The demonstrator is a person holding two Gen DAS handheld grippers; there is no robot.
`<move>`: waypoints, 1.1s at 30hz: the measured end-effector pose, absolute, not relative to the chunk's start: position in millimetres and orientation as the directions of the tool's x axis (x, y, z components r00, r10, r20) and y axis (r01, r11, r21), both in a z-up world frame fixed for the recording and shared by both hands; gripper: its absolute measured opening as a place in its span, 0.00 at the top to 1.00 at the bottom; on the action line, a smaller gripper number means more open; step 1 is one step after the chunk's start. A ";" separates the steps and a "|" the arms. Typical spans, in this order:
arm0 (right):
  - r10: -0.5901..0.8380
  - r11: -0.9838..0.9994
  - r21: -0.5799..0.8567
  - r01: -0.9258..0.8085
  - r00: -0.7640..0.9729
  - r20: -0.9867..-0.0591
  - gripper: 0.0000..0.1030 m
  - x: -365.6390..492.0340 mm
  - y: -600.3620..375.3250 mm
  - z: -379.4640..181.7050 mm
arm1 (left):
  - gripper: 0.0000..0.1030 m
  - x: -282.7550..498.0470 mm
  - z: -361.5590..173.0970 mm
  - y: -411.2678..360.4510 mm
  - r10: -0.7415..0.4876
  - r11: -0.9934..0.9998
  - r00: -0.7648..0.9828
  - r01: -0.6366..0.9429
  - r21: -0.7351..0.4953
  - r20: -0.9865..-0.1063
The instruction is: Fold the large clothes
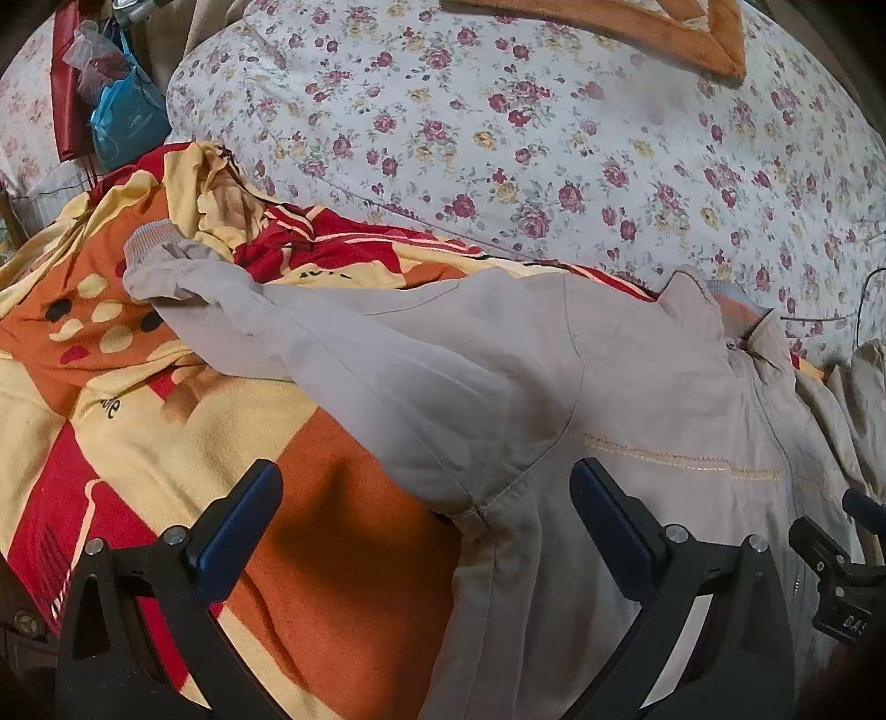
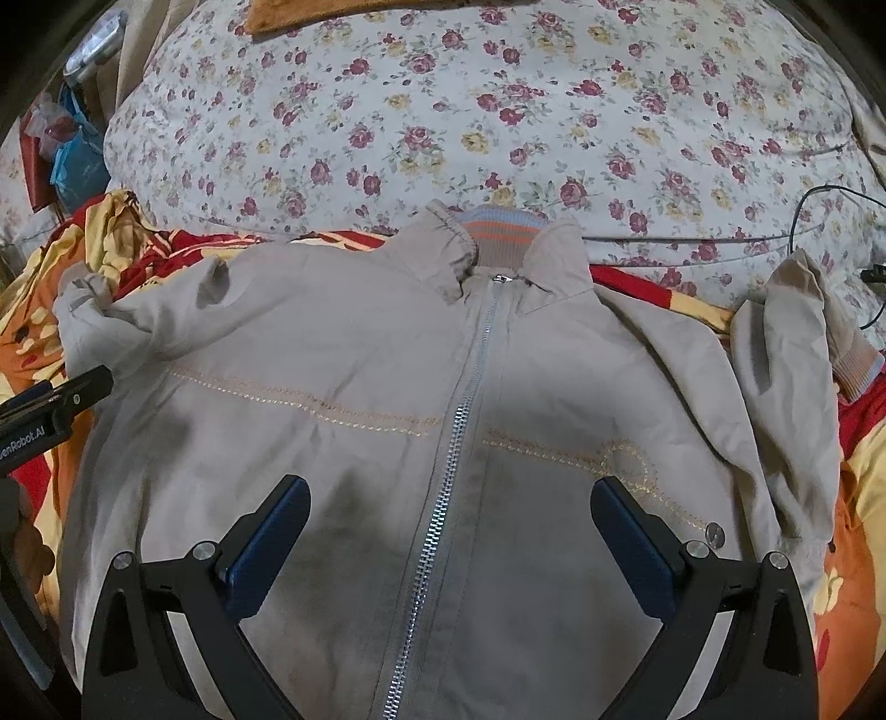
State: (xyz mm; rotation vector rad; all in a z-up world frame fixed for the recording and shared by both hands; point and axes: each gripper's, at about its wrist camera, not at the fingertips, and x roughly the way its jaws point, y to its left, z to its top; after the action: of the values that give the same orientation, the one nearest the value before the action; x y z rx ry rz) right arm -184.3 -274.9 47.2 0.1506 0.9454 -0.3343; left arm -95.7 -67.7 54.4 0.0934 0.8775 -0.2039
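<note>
A beige zip-up jacket (image 2: 354,354) lies front-up on a red, orange and yellow blanket (image 1: 332,520), zipper (image 2: 459,421) closed, striped knit collar (image 2: 498,227) at the far side. Its left sleeve (image 1: 310,332) stretches out to the left with a ribbed cuff (image 1: 149,238); the right sleeve (image 2: 797,343) is bunched at the right. My left gripper (image 1: 426,498) is open over the left armpit seam, holding nothing. My right gripper (image 2: 451,509) is open above the jacket's chest, straddling the zipper, empty. The left gripper's body shows in the right wrist view (image 2: 50,404).
A floral quilt (image 2: 498,122) bulges behind the jacket. An orange towel (image 1: 664,33) lies on top of it. A blue bag (image 1: 124,116) and a red item hang at the far left. A black cable (image 2: 830,205) lies at the right.
</note>
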 end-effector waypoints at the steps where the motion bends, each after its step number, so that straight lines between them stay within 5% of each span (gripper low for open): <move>1: -0.219 0.937 -0.021 0.349 0.537 -0.815 0.02 -183.7 -275.1 46.8 | 0.00 -95.8 54.4 -67.4 -0.139 0.976 0.620 0.217 -0.002 -0.772; 33: -0.218 0.936 -0.027 0.351 0.517 -0.828 0.02 -179.6 -273.6 37.4 | 0.00 -93.2 50.4 -64.9 -0.135 0.978 0.608 0.209 -0.006 -0.782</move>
State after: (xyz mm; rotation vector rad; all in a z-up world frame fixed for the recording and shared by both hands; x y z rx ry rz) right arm -179.6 -273.6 37.4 0.1500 0.9697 -0.3426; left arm -93.2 -64.9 50.4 0.0887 0.8951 -0.1994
